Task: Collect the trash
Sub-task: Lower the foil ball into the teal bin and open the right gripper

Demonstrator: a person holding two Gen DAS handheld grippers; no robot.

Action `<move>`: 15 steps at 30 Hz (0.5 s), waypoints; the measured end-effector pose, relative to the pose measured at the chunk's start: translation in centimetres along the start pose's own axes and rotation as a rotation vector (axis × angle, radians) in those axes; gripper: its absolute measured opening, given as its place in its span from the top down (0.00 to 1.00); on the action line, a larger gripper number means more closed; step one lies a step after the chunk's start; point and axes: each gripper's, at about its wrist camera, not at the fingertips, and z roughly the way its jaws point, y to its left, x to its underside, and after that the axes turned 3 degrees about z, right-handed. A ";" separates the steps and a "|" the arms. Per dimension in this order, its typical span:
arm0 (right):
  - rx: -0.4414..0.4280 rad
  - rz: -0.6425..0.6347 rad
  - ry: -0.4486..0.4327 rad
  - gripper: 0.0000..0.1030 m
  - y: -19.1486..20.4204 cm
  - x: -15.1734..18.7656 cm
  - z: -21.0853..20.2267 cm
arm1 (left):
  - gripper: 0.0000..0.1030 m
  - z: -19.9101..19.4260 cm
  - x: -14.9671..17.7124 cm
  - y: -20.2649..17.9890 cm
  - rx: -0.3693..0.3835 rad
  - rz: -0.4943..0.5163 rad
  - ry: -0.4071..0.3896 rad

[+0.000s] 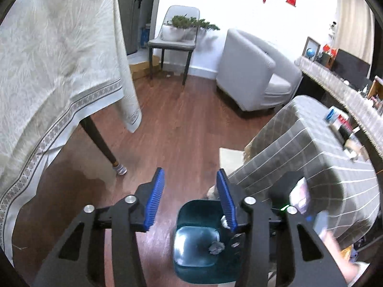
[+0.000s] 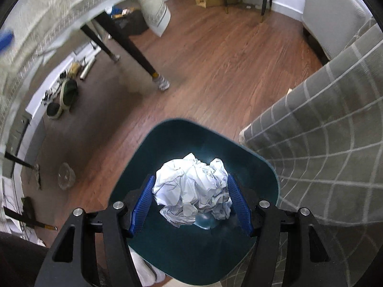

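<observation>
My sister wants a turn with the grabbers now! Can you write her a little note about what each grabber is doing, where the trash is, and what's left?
Right gripper: fingers on either side of a crumpled white paper ball, right above the open teal bin. Whether it is squeezing or just letting go cannot be told.
Left gripper: open, holding nothing, above the wooden floor near the bin.
Done: one small grey wad already lies in the bin.
Left: get the paper ball into the bin. In the right wrist view, a clear plastic piece lies on the floor; it may be trash too.
</observation>
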 end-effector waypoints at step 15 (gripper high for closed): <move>0.060 -0.071 0.122 0.34 -0.2 3.5 3.9 | 0.60 -2.8 -1.9 -3.4 0.061 0.046 -0.075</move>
